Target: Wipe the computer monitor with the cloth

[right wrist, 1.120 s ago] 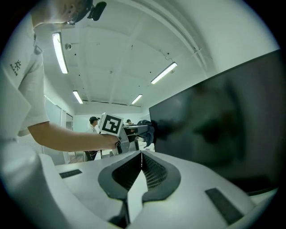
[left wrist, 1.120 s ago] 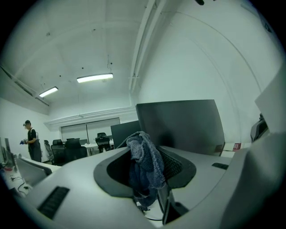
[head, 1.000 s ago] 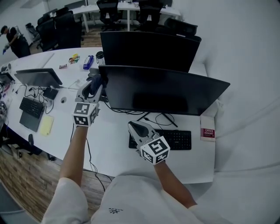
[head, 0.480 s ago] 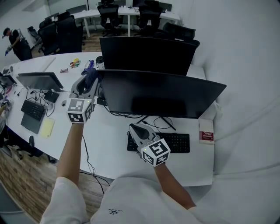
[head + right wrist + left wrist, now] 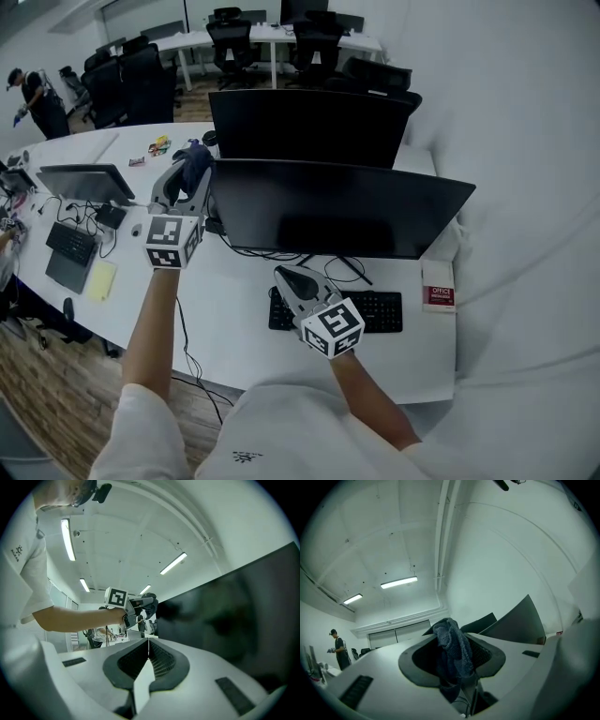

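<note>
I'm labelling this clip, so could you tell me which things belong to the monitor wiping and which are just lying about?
In the job: cloth, left gripper shut on it, front monitor.
Lying about: rear monitor, black keyboard, red-labelled box, yellow notepad; right gripper, shut and empty.

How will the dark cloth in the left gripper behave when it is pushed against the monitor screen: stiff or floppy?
Probably floppy: the cloth bunches and droops between the jaws of the left gripper, which are shut on it. It looks light, so it should flatten against the front monitor. Its rough weave likely drags rather than slips.
</note>
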Motion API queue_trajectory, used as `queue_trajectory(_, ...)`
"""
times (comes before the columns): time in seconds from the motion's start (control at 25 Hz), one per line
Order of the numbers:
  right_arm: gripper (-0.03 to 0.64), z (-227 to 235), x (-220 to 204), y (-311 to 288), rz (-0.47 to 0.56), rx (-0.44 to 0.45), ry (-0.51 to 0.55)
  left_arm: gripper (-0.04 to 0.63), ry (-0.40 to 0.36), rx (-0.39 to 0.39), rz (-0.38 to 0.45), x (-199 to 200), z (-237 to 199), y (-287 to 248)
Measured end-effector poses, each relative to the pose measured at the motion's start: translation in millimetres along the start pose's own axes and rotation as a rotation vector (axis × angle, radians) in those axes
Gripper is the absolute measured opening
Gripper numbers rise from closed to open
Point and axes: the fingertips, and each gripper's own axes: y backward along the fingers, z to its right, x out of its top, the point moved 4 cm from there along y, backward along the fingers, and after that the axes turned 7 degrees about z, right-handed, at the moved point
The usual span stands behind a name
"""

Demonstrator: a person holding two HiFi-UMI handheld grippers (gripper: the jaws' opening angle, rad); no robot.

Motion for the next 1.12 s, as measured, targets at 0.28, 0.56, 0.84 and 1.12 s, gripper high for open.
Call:
queue_trajectory(0.28, 0.02, 13, 11, 16, 0.027, -0.031, -0.001, 0.155, -0.022, -0.054, 0.024, 16, 29, -13)
queue_trajectory(0.56, 0.02, 27, 13, 39, 0.035, -0.07, 0.001, 0.155, 0.014, -0.1, 0.047, 25, 66, -31)
queue_trajectory(0.84, 0.02, 42, 15, 64, 0.037, -0.11, 0.002, 0.155, 0.033, -0.159, 0.07, 38, 107, -50)
queue_trajectory(1.12, 0.019, 63, 23, 92, 0.051, -0.165, 0.009, 0.155, 0.059, -0.21, 0.095, 50, 151, -69)
